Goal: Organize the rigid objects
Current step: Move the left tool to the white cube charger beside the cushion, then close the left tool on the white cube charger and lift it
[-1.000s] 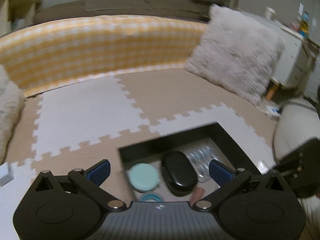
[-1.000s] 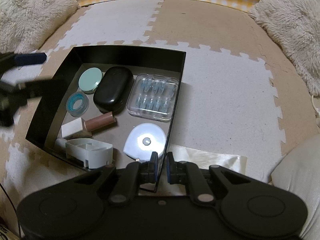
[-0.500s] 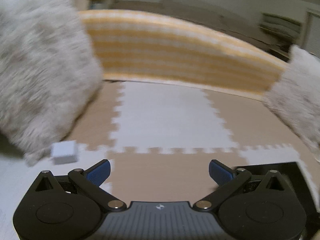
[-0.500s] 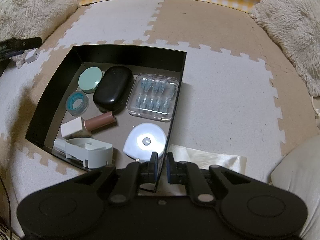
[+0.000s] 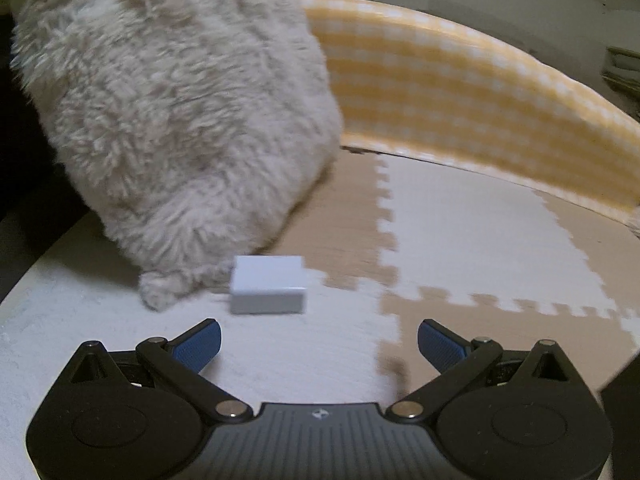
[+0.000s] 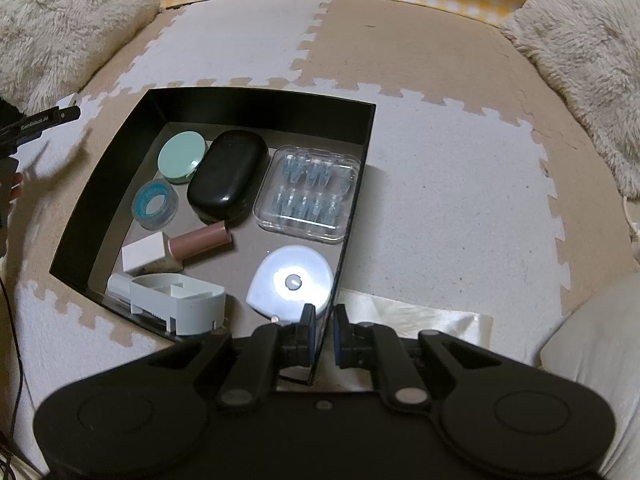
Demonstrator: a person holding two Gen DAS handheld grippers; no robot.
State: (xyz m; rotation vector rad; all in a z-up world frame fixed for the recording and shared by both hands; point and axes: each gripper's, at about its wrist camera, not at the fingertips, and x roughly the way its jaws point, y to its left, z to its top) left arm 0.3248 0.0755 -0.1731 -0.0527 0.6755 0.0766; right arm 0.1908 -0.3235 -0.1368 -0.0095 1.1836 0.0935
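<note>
So the right tongs point(image 6: 323, 334) are clenched on the near right wall of the black open-top cardboard box point(image 6: 256, 98), one pad inside and one outside, pinching the thin wall near its corner. The box sits on the floor, on the beige and white puzzle-piece foam mat point(image 6: 440, 184).

Inside the box there's quite a pile: a mint green round compact point(image 6: 182, 156) at the back left, a glossy black oval case point(image 6: 228, 176) right beside it, and a clear plastic case with small blue pieces point(image 6: 308, 192) along the right wall. In front of the compact is a blue roll in a clear round holder point(image 6: 155, 208). Nearer the camera are a brown tube with a white square cap point(image 6: 176, 250) lying on its side, a white teardrop-shaped tape measure point(image 6: 292, 282) close to the gripped wall, and a pale grey plastic holder point(image 6: 172, 302) in the near left corner.

The left tongs point(image 5: 319, 346) are released, blue pads wide apart with nothing between them. Just ahead of them, towards their left pad, a small white rectangular block point(image 5: 267, 284) lies on a white mat tile, right at the foot of a fluffy cream cushion point(image 5: 176, 120). That view is a bit blurry. Behind runs a yellow and white checked padded edge point(image 5: 460, 120).
</note>
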